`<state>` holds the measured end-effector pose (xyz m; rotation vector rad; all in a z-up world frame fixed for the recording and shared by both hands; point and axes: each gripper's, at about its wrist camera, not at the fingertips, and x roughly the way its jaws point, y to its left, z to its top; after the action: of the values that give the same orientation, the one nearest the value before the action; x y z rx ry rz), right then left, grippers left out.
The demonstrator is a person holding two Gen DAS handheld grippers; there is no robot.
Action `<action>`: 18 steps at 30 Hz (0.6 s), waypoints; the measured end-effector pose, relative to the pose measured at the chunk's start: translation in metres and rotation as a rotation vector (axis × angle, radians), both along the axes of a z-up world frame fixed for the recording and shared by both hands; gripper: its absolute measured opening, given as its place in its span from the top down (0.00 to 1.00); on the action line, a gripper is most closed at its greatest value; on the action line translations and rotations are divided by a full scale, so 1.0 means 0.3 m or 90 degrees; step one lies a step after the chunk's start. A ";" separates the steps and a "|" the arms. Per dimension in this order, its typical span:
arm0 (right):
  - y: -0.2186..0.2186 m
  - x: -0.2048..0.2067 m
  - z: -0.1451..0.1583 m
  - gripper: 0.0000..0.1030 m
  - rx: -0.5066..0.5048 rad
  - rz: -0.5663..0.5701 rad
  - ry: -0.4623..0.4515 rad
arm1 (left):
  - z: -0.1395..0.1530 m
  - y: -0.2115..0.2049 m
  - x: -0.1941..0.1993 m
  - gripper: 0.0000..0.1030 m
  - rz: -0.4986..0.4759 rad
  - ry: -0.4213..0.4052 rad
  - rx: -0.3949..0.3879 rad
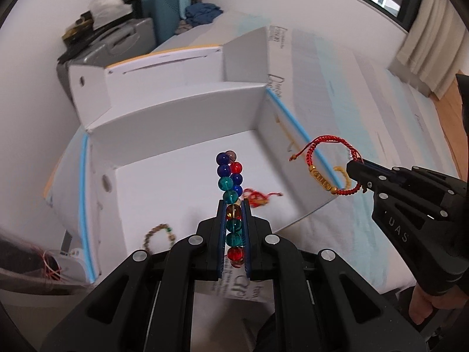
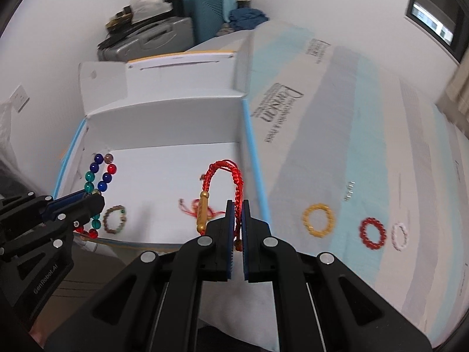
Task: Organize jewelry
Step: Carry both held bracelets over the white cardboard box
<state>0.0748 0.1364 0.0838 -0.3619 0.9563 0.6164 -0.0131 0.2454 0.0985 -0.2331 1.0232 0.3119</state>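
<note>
My left gripper [image 1: 233, 205] is shut on a bracelet of large blue, teal and red glass beads [image 1: 229, 176], held above the floor of an open white cardboard box [image 1: 181, 117]. My right gripper [image 2: 237, 205] is shut on a red braided cord bracelet with a gold tube charm [image 2: 222, 182], hanging over the box's right side. In the left wrist view the right gripper [image 1: 356, 173] carries that red bracelet [image 1: 322, 170] just above the box's blue-edged right wall. Inside the box lie a small brown bead bracelet [image 2: 115, 220] and a red knotted cord piece [image 2: 195, 206].
On the striped bed cover to the right of the box lie a yellow bead ring [image 2: 318, 220], a red bead ring [image 2: 373, 232] and a white bead ring [image 2: 400, 236]. Suitcases [image 1: 137, 26] and piled clothes stand by the far wall. A person's hand [image 1: 425, 302] grips the right tool.
</note>
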 end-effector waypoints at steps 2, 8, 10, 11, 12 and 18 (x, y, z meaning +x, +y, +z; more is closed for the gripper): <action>0.042 -0.011 -0.017 0.97 -0.007 0.012 0.006 | -0.016 0.029 -0.013 0.92 0.007 0.010 -0.003; 0.141 -0.013 -0.089 0.97 -0.034 0.035 0.028 | -0.097 0.130 -0.045 0.92 0.031 0.034 -0.025; 0.168 -0.004 -0.125 0.97 -0.044 0.038 0.041 | -0.123 0.156 -0.047 0.92 0.038 0.038 -0.032; 0.175 -0.001 -0.137 0.97 -0.048 0.040 0.046 | -0.136 0.165 -0.046 0.92 0.041 0.040 -0.035; 0.186 0.004 -0.156 0.97 -0.053 0.041 0.052 | -0.151 0.177 -0.043 0.92 0.044 0.044 -0.039; 0.233 0.056 -0.261 0.97 -0.075 0.045 0.103 | -0.261 0.241 -0.010 0.92 0.067 0.092 -0.064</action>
<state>0.0917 0.2062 0.0054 -0.4580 1.1415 0.6624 -0.0162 0.3177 0.0203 -0.3599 1.1725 0.3780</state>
